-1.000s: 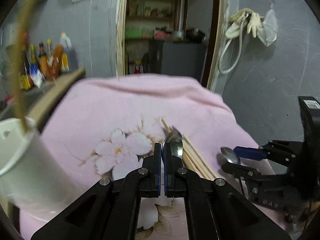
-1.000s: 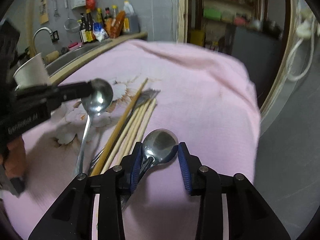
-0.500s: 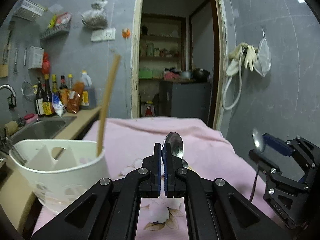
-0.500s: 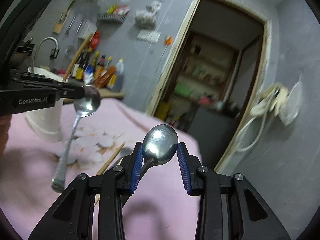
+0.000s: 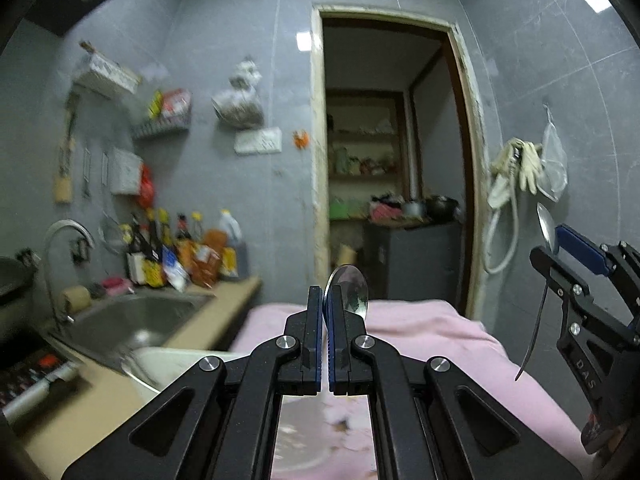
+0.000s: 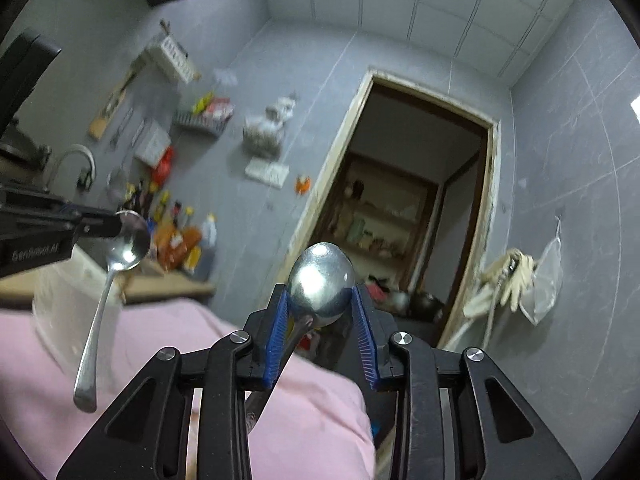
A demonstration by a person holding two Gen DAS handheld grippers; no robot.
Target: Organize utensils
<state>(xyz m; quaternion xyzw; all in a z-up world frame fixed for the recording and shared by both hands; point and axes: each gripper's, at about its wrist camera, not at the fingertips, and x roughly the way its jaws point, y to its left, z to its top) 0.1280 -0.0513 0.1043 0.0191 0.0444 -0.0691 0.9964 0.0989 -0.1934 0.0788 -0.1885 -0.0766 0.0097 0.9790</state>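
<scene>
Below and left of both jaws stands the cup, nearer the left gripper, each gripper clamping a spoon bowl, handles hanging down.

Pink cloth with pale flower print. Both spoons shiny silver. Black grippers, blue ribbed pads. White tub left of cloth. Grey tiled wall behind cloth, cream gloves hanging there.
</scene>
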